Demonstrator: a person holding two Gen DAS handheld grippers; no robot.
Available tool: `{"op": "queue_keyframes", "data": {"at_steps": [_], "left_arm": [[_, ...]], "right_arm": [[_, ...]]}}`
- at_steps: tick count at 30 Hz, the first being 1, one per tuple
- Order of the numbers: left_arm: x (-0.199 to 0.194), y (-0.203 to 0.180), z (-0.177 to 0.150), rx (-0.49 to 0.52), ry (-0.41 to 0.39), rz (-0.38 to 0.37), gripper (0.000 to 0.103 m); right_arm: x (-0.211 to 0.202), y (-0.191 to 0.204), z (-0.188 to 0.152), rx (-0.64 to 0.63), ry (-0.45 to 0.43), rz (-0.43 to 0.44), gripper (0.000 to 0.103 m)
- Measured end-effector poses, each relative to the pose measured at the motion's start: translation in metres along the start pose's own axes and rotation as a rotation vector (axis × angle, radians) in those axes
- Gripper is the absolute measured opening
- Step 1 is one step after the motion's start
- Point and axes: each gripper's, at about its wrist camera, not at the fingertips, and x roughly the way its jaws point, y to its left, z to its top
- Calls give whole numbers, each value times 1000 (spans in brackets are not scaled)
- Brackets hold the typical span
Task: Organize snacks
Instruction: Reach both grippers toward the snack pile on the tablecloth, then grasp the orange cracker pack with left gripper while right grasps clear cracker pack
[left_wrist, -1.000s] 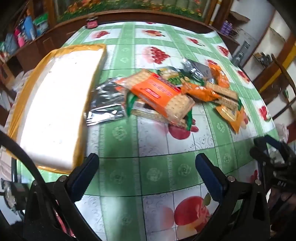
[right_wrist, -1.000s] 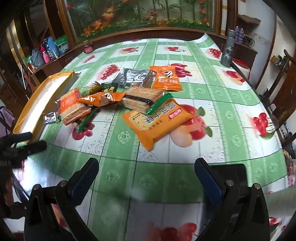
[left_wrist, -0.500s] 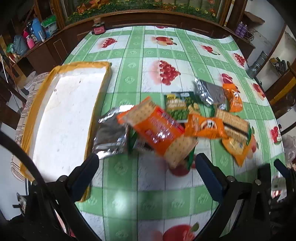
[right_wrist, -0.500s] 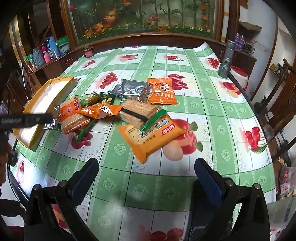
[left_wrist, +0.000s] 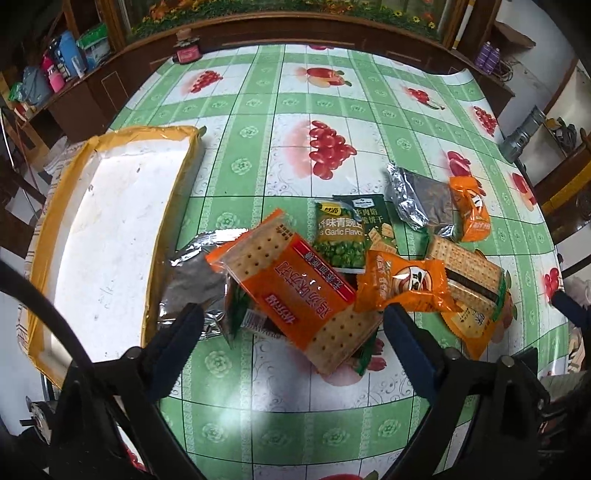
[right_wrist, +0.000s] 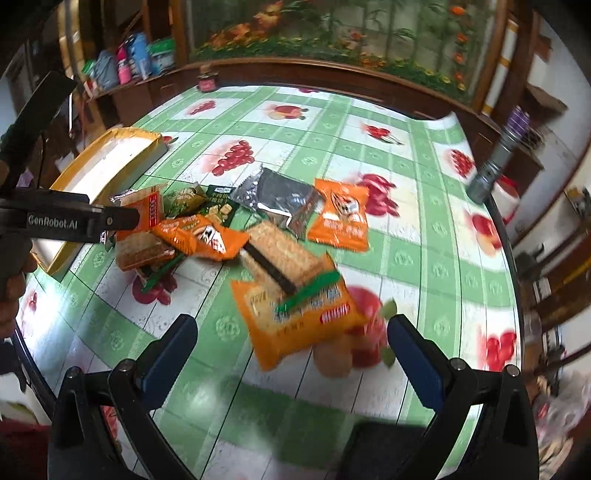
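Note:
A pile of snack packets lies on the green fruit-print table. My left gripper (left_wrist: 291, 332) is open and empty, hovering over the near end of an orange cracker pack (left_wrist: 295, 291). Beside it lie a silver foil packet (left_wrist: 192, 280), a green garlic-pea bag (left_wrist: 338, 236) and a small orange packet (left_wrist: 402, 284). A shallow white tray with a yellow rim (left_wrist: 110, 236) sits to the left. My right gripper (right_wrist: 291, 350) is open and empty above a large orange biscuit pack (right_wrist: 299, 317). The left gripper also shows in the right wrist view (right_wrist: 74, 221).
A sandwich-cracker pack (right_wrist: 280, 258), a dark foil packet (right_wrist: 280, 195) and an orange packet (right_wrist: 340, 218) lie further back. A grey flashlight (right_wrist: 491, 166) stands at the table's right edge. Wooden cabinets and chairs ring the table.
Both grippers have moved forward toward the snack pile, which now looks closer. The left one has come over the orange cracker pack, the right over the large orange pack. Both stayed open.

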Motion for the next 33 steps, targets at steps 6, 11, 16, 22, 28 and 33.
{"op": "queue_keyframes", "data": {"at_steps": [6,11,16,22,28,33], "left_arm": [[22,8,16,-81,84,-38,88],[34,7,23,-107,115,-33,88],[44,7,27,-113,140,-31,87],[49,13,25,-117,154,-64,71],[45,6,12,24,165,-57,61],[33,18,-7,76,153,-77,57]], "right_arm": [[36,8,24,-150,84,1,99],[65,20,40,-263,166,-7,95],[86,28,47,-330,222,-23,86],[90,22,44,-273,263,31,55],[71,17,33,-161,259,85,46],[49,24,12,-70,251,138,45]]}}
